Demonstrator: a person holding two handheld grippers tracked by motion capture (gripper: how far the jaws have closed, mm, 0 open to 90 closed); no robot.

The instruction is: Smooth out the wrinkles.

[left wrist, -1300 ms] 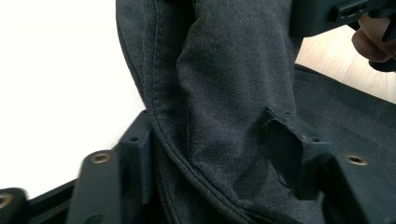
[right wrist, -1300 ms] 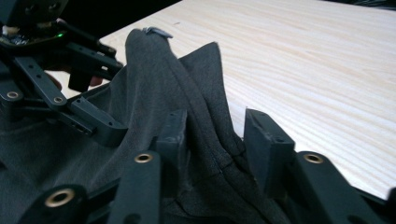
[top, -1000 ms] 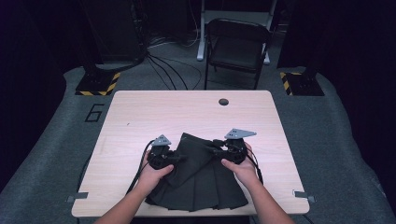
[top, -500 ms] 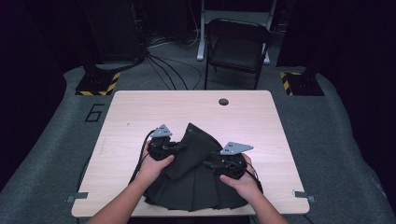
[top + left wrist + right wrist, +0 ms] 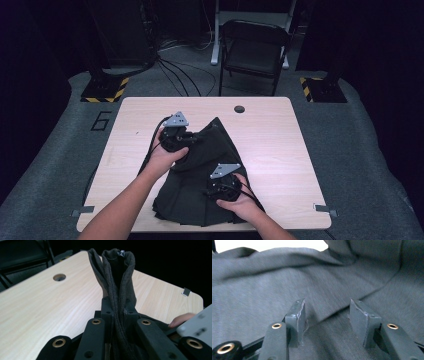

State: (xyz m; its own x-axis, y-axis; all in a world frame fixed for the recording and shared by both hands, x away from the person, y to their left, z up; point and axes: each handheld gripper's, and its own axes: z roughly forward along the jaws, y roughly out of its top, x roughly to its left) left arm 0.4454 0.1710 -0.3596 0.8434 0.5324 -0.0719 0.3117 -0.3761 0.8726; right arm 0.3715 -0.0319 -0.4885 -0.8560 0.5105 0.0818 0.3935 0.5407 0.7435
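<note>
Left gripper view: left gripper [image 5: 117, 312] clenched on dark garment [image 5: 113, 277], lifted off bench [image 5: 37, 307]. Right gripper [image 5: 325, 322] released over garment; fabric should be pinched squarely before pulling.

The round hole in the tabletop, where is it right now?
In the high view the round hole sits near the table's far edge, right of centre, just beyond the raised peak of the dark garment pinched by the left gripper.
</note>
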